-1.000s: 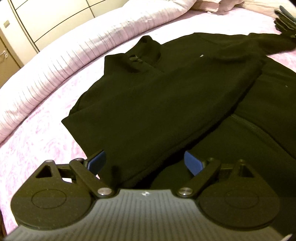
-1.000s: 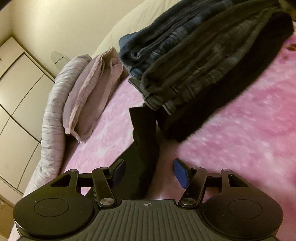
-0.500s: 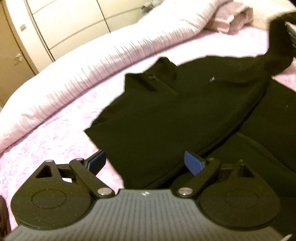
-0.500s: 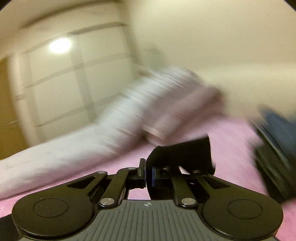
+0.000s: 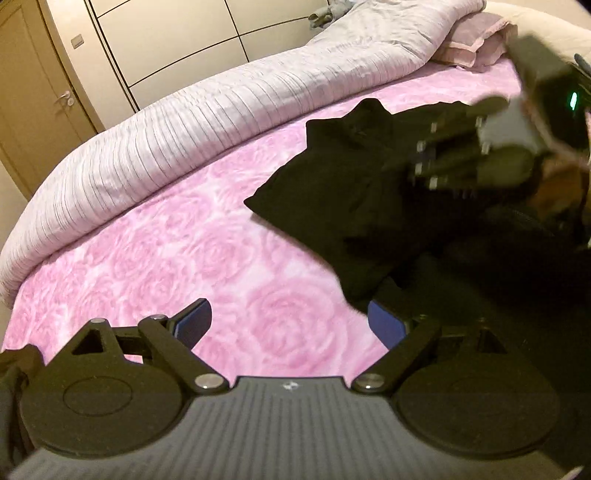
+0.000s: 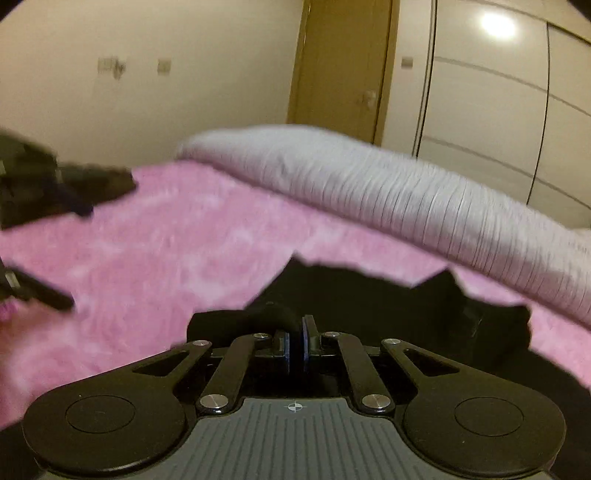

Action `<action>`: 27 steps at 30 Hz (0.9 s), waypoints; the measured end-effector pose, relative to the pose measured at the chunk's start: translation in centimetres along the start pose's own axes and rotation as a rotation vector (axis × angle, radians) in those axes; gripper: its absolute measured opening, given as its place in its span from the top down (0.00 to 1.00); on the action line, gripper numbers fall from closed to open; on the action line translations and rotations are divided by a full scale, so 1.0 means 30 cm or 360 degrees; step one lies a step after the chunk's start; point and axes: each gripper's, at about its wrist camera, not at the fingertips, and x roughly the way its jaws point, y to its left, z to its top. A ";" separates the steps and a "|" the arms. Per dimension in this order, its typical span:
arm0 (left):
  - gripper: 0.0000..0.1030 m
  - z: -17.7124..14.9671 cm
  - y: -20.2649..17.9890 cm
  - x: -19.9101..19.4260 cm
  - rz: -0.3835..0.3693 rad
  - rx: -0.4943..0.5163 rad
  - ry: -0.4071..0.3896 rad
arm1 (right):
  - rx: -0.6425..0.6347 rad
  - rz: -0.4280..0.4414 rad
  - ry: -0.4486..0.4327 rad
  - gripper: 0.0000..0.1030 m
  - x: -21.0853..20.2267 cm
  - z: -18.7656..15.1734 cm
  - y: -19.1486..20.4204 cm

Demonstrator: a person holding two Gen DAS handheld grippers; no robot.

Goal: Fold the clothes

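While right gripper (image 6: 294, 341) clamps one black garment (image 6: 388, 306), left gripper (image 5: 288, 325) gapes wide, empty.

The room has warm, dim indoor light, and a bright glare spot sits on the wardrobe door (image 6: 496, 24). Both fisheye views bend strongly at the edges. The right wrist view is motion-blurred, and the black garment (image 5: 332, 192) shows almost no detail.

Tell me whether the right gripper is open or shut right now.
Shut on fabric: the right gripper has its blue pads together with a fold of the black top pinched between them.
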 end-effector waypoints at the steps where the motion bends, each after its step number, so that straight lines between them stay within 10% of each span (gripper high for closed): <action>1: 0.13 -0.008 0.009 0.008 -0.0007 -0.0016 0.0000 | 0.0025 0.0011 0.0035 0.95 0.010 -0.009 -0.001; 7: 0.13 -0.006 0.032 0.075 -0.0059 -0.0144 -0.0014 | 0.0078 0.0056 0.0136 0.92 -0.049 -0.015 -0.064; 12: 0.14 0.051 0.041 0.139 -0.0285 -0.0359 -0.0005 | 0.0015 0.0026 0.0138 0.57 -0.181 -0.059 -0.129; 18: 0.14 0.146 0.067 0.275 -0.0590 -0.0646 0.0066 | -0.0046 -0.0112 0.0115 0.49 -0.332 -0.150 -0.189; 21: 0.15 0.197 0.040 0.318 -0.0635 -0.0486 0.0052 | -0.0036 -0.0222 0.0114 0.48 -0.399 -0.198 -0.238; 27: 0.20 0.211 -0.162 0.233 -0.0444 0.0360 -0.0124 | 0.0052 -0.0393 0.0187 0.46 -0.480 -0.291 -0.346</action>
